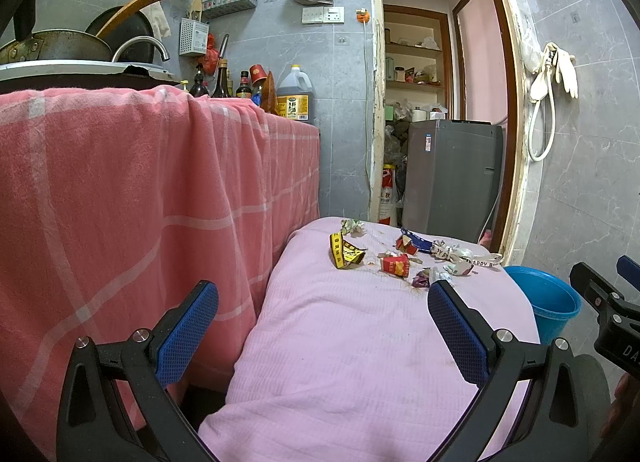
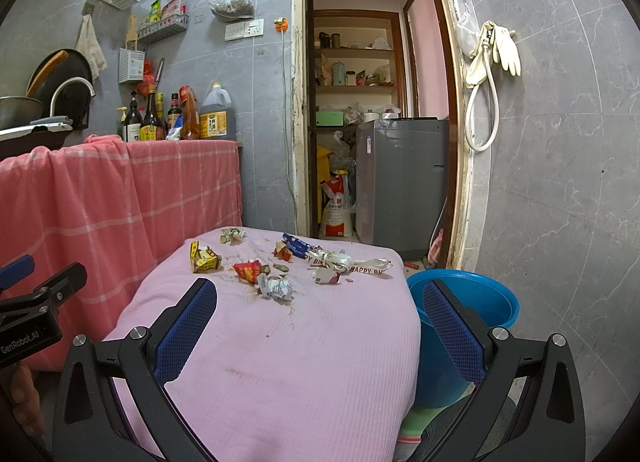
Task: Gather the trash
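Trash lies scattered on the far part of a pink-covered surface (image 1: 344,342) (image 2: 304,350): a yellow wrapper (image 1: 345,252) (image 2: 204,257), a red wrapper (image 1: 395,264) (image 2: 248,270), a crumpled grey-white wrapper (image 2: 276,287), a blue-and-red wrapper (image 1: 412,242) (image 2: 294,248) and a white "HAPPY" ribbon (image 1: 476,260) (image 2: 360,266). A blue bucket (image 1: 548,302) (image 2: 468,310) stands just right of the surface. My left gripper (image 1: 322,336) is open, well short of the trash. My right gripper (image 2: 320,332) is open too, its right finger in front of the bucket.
A pink checked cloth (image 1: 132,197) drapes a counter on the left, with bottles (image 2: 160,117) and a sink tap (image 1: 140,47) on top. Behind the surface an open doorway shows a grey appliance (image 2: 400,181) and shelves. A tiled wall (image 2: 560,181) runs along the right.
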Demonstrator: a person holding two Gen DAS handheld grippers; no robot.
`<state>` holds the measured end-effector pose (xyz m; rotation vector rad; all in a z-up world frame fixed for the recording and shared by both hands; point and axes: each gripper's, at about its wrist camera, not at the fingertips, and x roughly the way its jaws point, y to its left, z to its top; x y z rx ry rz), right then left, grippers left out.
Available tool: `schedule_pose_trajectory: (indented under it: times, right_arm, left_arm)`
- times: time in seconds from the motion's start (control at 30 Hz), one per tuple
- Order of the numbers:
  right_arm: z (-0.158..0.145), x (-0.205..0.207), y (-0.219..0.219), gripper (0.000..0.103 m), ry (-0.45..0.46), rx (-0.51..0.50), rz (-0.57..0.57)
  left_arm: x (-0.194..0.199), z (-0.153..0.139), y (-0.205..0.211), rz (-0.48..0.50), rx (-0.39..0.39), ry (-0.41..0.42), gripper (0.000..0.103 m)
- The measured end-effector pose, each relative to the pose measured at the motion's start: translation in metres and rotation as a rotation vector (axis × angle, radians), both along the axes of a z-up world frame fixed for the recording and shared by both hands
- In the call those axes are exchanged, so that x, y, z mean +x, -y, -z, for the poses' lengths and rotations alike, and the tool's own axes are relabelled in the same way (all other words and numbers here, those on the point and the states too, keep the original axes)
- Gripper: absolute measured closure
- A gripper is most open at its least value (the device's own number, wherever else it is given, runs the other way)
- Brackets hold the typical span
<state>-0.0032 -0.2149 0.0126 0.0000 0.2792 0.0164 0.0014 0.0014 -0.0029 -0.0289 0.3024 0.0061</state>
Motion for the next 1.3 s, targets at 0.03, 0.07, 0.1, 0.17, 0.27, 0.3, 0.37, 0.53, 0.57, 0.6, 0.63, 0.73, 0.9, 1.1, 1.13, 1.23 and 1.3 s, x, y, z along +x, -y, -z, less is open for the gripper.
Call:
schedule_pose_trajectory:
  times: [0.03,0.07,0.1,0.17,0.27,0.3,0.37,0.53,0.57,0.6,0.63,0.73,0.9,1.1,1.13,1.23,1.3]
  right_arm:
    - [0.0,0.0,0.0,0.0,0.0,0.0,0.0]
    - [0.0,0.0001,0.0,0.0,-0.001,0.0,0.0]
    - [0.0,0.0001,0.0,0.0,-0.001,0.0,0.0]
    - [0.0,0.0001,0.0001,0.0,-0.001,0.0,0.0]
    - [0.0001,0.0002,0.0002,0.0,0.0,0.0,0.001]
    - [0.0002,0.0003,0.0003,0.0,-0.001,0.001,0.0]
    - [0.0003,0.0003,0.0003,0.0,-0.001,0.0,0.0]
    - [0.0002,0.0002,0.0004,0.0,0.0,0.001,0.0]
    - [0.0003,0.0002,0.0004,0.0,-0.001,0.001,0.0]
    - [0.0002,0.0002,0.0004,0.0,-0.001,0.001,0.0]
    - [0.0003,0.0002,0.0003,0.0,-0.001,0.001,0.0]
    - [0.0001,0.0001,0.0004,0.0,-0.001,0.001,0.0]
    - [0.0002,0.0004,0.0,0.0,-0.002,0.001,0.0]
    - [0.0003,0.0006,-0.0004,0.0,-0.002,0.001,0.0]
    - [0.0004,0.0005,-0.0006,0.0,-0.002,0.001,0.0]
    - [0.0007,0.0005,-0.0008,0.0,-0.004,0.0,0.0]
    - [0.0006,0.0003,-0.0009,0.0,-0.006,0.001,0.001]
  left_arm:
    - [0.0001,0.0003,-0.0002,0.0,0.0,-0.001,0.001]
    - [-0.0001,0.0,-0.0001,0.001,-0.001,0.0,0.001]
    - [0.0,0.0,0.0,0.001,-0.001,0.0,0.001]
    - [0.0,0.0001,0.0,0.001,0.0,0.0,0.001]
    - [0.0002,0.0005,-0.0002,0.001,0.0,0.0,0.001]
    - [0.0,0.0,0.0001,0.0,0.0,0.0,0.001]
    - [0.0,0.0001,0.0001,0.0,0.0,0.0,0.001]
    - [-0.0001,0.0,0.0001,0.0,0.0,0.0,0.001]
    - [0.0,0.0001,0.0,0.0,0.0,0.0,0.001]
    - [0.0,0.0,0.0001,0.0,0.001,-0.001,0.001]
    - [0.0,0.0,0.0001,0.001,0.001,0.0,0.001]
    - [0.0002,0.0003,-0.0002,0.001,0.0,-0.001,0.001]
    - [-0.0001,-0.0001,0.0001,0.0,0.001,-0.001,0.001]
    - [0.0001,0.0,0.0001,0.0,0.001,-0.001,0.001]
    - [0.0003,0.0006,-0.0002,-0.001,0.0,-0.001,0.001]
    - [0.0022,0.0035,-0.0022,-0.004,-0.004,-0.003,0.001]
    - [0.004,0.0026,-0.0024,-0.006,-0.005,-0.004,0.001]
